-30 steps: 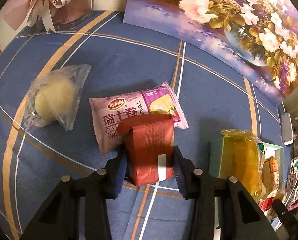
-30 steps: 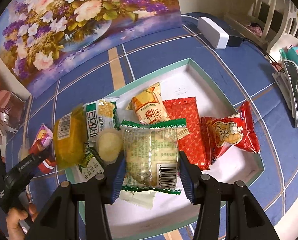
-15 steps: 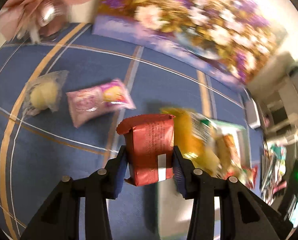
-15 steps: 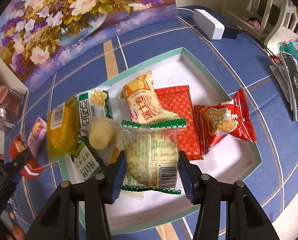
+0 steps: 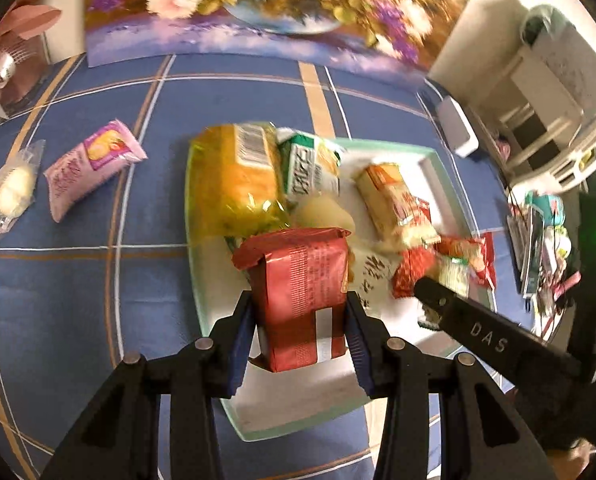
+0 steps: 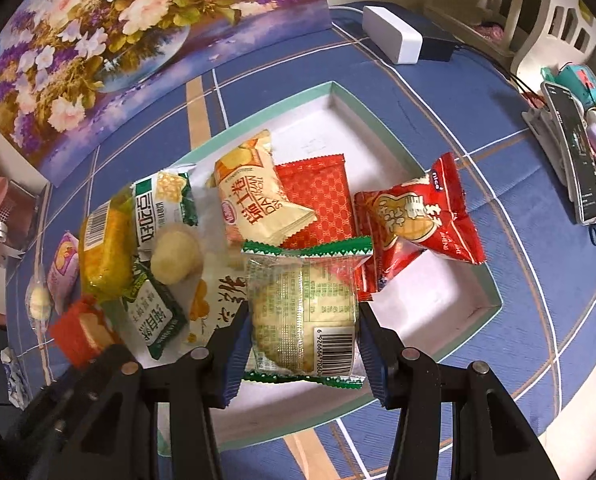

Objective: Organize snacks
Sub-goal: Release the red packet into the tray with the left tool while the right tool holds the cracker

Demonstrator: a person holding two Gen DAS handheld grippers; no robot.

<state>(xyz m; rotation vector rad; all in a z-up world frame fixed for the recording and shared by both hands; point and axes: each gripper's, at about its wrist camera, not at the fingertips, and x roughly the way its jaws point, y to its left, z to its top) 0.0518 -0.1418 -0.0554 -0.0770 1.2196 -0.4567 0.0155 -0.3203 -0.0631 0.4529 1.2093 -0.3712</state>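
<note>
Two packets are in my grip: my left gripper (image 5: 298,344) clamps the red packet (image 5: 298,292) above the tray (image 5: 298,420), my right gripper (image 6: 299,354) pinches the green-edged cake packet (image 6: 303,312). I should lower the red one onto bare tray floor, clear of the yellow bag (image 5: 234,180), before letting go.

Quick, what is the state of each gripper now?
Left gripper: closed on the red snack pack.
Right gripper: closed on the clear green-edged packet.
</note>
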